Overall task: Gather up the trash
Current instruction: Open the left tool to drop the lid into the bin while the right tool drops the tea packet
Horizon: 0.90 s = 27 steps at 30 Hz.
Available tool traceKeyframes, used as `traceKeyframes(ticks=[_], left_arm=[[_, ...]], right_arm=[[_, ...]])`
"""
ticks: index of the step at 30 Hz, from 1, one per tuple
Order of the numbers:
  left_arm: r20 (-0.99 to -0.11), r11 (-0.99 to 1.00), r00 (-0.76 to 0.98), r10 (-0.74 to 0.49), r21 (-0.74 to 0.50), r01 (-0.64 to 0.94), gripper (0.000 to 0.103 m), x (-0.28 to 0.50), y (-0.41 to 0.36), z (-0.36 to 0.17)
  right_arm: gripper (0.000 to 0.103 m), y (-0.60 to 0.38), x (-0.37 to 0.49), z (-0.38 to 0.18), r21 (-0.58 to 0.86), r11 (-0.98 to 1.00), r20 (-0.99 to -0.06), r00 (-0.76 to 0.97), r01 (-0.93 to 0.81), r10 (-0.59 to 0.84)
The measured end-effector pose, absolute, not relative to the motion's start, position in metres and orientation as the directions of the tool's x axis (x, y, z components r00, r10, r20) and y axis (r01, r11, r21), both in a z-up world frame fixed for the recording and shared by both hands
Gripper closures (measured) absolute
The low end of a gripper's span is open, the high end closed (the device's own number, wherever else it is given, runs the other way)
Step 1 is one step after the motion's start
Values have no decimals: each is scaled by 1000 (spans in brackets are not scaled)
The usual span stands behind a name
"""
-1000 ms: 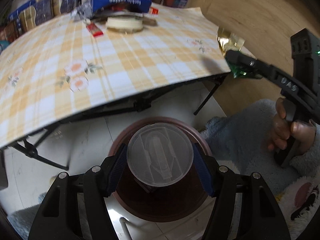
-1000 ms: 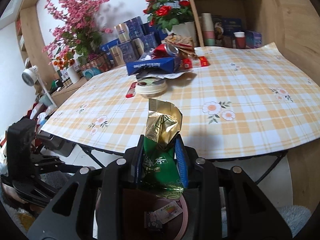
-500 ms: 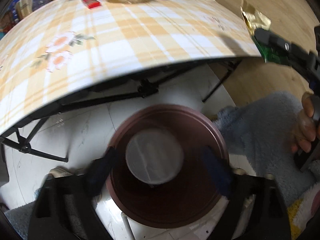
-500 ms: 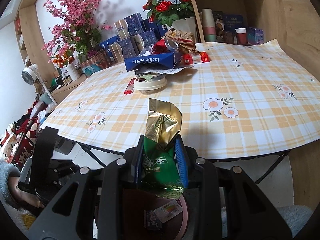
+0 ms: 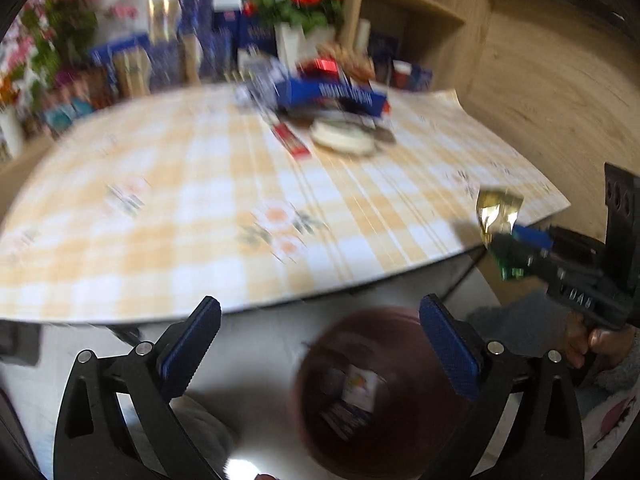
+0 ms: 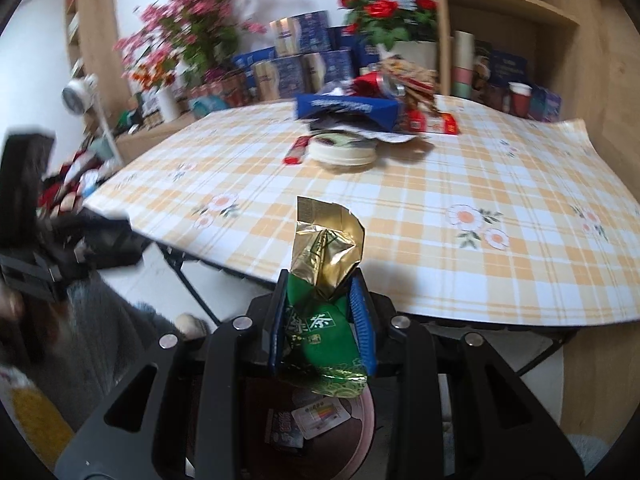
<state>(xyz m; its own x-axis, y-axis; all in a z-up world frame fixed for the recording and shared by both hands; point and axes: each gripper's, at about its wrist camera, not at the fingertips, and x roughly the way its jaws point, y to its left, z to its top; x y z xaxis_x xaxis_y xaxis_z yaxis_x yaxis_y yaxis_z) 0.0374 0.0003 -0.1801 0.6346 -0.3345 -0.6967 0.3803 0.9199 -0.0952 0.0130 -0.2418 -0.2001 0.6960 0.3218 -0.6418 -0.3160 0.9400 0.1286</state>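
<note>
left tongs empty, right tongs on the packet, both over the bin

nearest me, in the left wrist view, my left gripper (image 5: pixel 320 344) has its jaws opening, near full spread, with nothing between the blue pads (image 5: pixel 192 346). just under them, at 5 o'clock, sits the brown bin (image 5: pixel 384 396) on the pale floor, with a few wrappers (image 5: pixel 354 396) lying in its bottom.

in the right wrist view my right gripper (image 6: pixel 322 320) is clamped at a narrow gap on the green and gold packet (image 6: pixel 324 280), pads pressing both sides, the gold top sticking up past the tips. the bin (image 6: pixel 366 420) shows directly below it, at 6 o'clock. from the left view the same gripper (image 5: pixel 520 248) sits out at 3 o'clock, a hand (image 5: pixel 592 340) on its grip, the packet (image 5: pixel 498 216) just off the table edge.

beyond both lies the checked table (image 6: pixel 440 220). at its far side, toward 12 o'clock, the rest of the trash: a round white lid (image 6: pixel 344 152), a red wrapper (image 6: pixel 296 150) touching its left, and a blue box (image 6: pixel 348 110) behind it. flowers (image 6: pixel 384 12) stand further back.
</note>
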Motion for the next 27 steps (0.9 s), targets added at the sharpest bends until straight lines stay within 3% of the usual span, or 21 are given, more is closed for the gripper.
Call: traceKeyframes(ticks=[4, 9, 13, 17, 27], left_arm=[[-619, 940, 743, -255, 22, 340, 6, 22, 14, -159], [-569, 949, 796, -208, 81, 306, 6, 13, 32, -152], [-564, 968, 808, -168, 61, 244, 6, 12, 47, -157], [-614, 980, 773, -160, -4, 200, 6, 19, 62, -168], [-651, 992, 748, -128, -77, 103, 6, 29, 83, -178]], right_arm=[[71, -218, 8, -206, 79, 908, -669, 653, -412, 355], [71, -189, 3, -223, 31, 853, -732, 569, -521, 374], [71, -173, 5, -240, 26, 823, -788, 495, -567, 365], [71, -168, 10, -255, 36, 818, -830, 438, -575, 345], [71, -169, 14, -272, 60, 833, -872, 377, -551, 312]])
